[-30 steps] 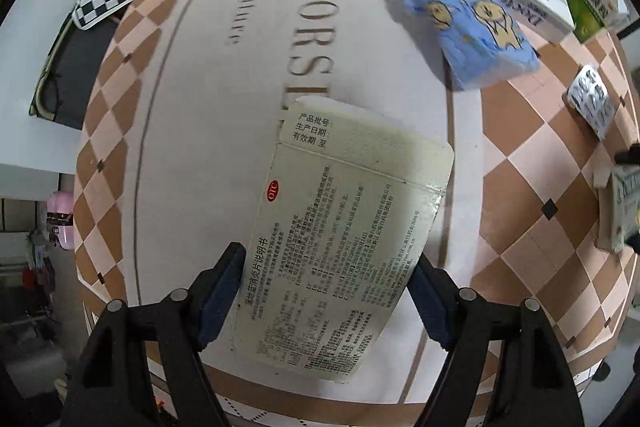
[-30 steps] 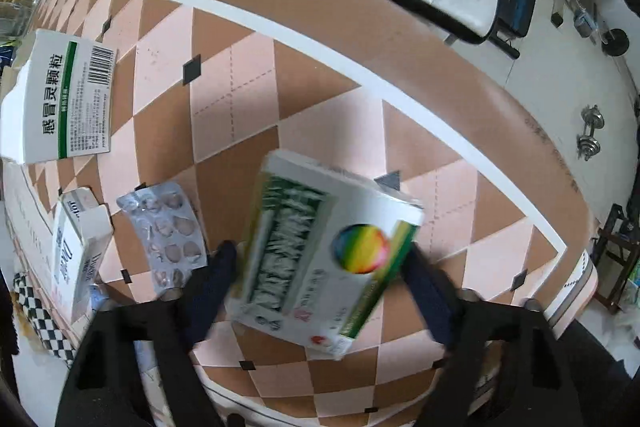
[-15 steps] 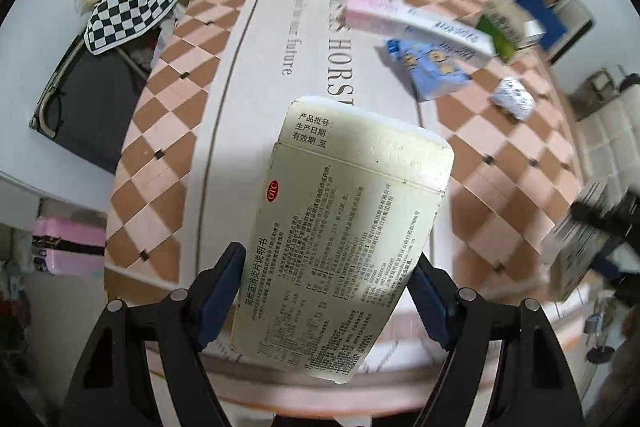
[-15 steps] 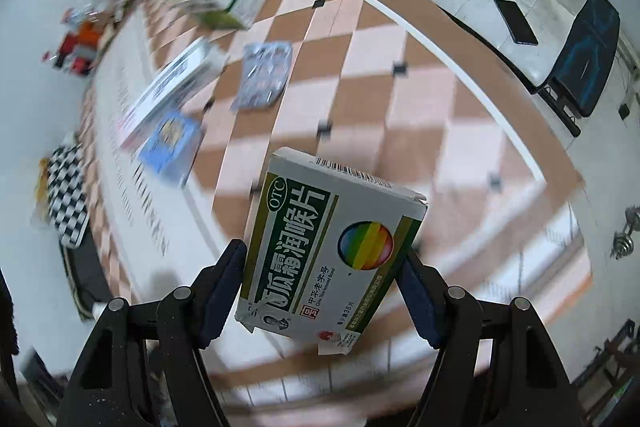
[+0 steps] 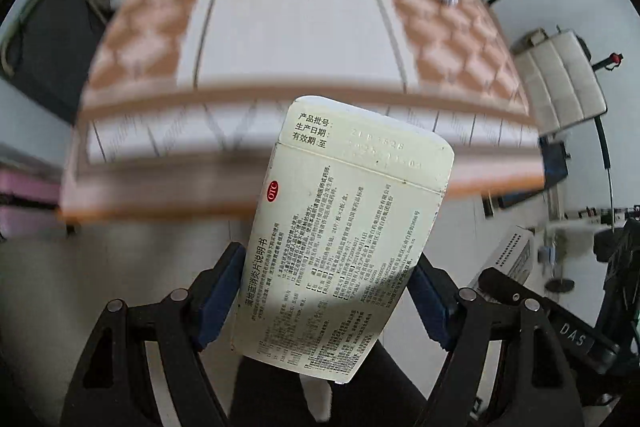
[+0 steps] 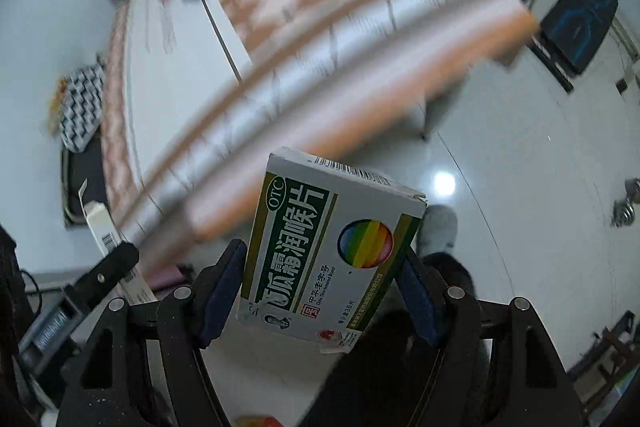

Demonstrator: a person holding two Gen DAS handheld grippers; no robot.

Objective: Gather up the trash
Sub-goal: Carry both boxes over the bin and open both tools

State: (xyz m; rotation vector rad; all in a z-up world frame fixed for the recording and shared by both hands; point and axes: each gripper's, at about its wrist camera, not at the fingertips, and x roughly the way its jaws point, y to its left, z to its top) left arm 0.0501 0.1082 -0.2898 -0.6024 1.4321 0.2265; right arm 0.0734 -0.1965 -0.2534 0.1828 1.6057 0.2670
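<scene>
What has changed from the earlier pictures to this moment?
Both grippers pulled back from the table and now hang past its edge, above the floor. The left gripper stays shut on the cream medicine box; the right gripper stays shut on the green lozenge box. The other packets seem to lie on the table as before.

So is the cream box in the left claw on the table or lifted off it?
Lifted: the cream box hangs clamped in the left claw, floor beneath, table beyond.
</scene>
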